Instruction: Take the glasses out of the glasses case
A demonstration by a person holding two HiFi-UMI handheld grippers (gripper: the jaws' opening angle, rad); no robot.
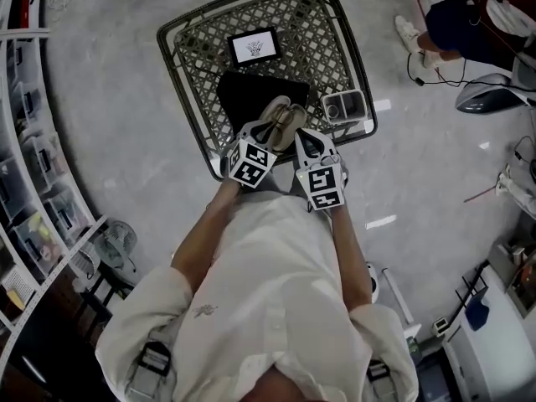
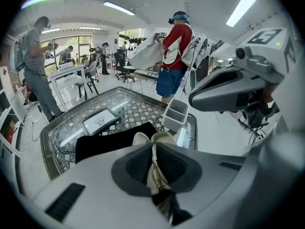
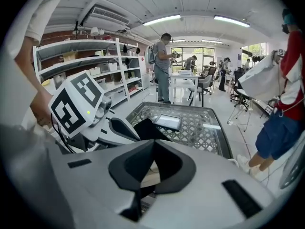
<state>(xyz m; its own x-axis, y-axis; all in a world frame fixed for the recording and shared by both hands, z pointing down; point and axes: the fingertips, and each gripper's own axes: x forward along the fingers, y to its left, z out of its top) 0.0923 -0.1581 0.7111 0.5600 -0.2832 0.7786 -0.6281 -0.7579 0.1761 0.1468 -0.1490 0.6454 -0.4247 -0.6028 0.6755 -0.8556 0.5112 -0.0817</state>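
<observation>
Lattice-patterned table (image 1: 194,53) with a glass top and dark rim, on a pale floor. Black cloth (image 1: 251,95) is spread at its near middle.

Left gripper (image 2: 155,168) is clamped on the glasses case (image 1: 283,122), a beige edge pinched between its pads. Right gripper (image 3: 150,159) sits just beside it, pads closed on the case's other side.

Case sits at the cloth's near edge, by the table's near rim, its two halves looking parted. Cannot tell whether it rests on the cloth or is lifted. Glasses themselves not made out.

Grey two-compartment bin (image 1: 343,105) stands right of the cloth. Framed white card (image 1: 254,46) lies beyond the cloth.
</observation>
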